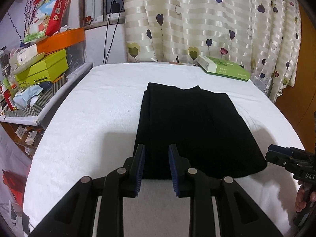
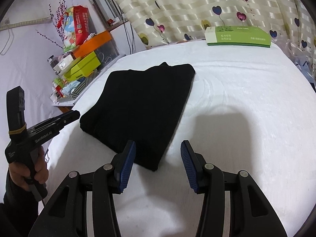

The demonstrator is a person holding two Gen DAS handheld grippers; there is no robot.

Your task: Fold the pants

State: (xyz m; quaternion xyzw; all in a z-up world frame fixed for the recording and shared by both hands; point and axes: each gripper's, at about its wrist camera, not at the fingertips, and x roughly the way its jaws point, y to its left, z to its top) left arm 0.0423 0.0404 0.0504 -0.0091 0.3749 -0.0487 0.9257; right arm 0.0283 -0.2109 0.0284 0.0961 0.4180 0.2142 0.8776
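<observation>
Black pants [image 1: 193, 130] lie folded into a compact rectangle on the white cover [image 1: 85, 122]. My left gripper [image 1: 157, 151] is open at the pants' near edge, toward their left corner, with nothing between its blue pads. Whether it touches the cloth is unclear. In the right wrist view the pants [image 2: 142, 106] lie ahead and to the left. My right gripper [image 2: 157, 146] stands open over the pants' near right corner, holding nothing. Each gripper shows in the other's view: the right gripper [image 1: 271, 152] beside the pants' right corner, the left gripper [image 2: 76, 114] at their left corner, held by a hand [image 2: 29, 173].
A green and white box [image 1: 223, 68] [image 2: 239, 35] lies at the far edge of the cover, in front of a heart-patterned curtain [image 1: 207, 19]. A shelf [image 1: 39, 67] stacked with boxes and clutter runs along the left side. White cover [image 2: 246, 98] stretches right of the pants.
</observation>
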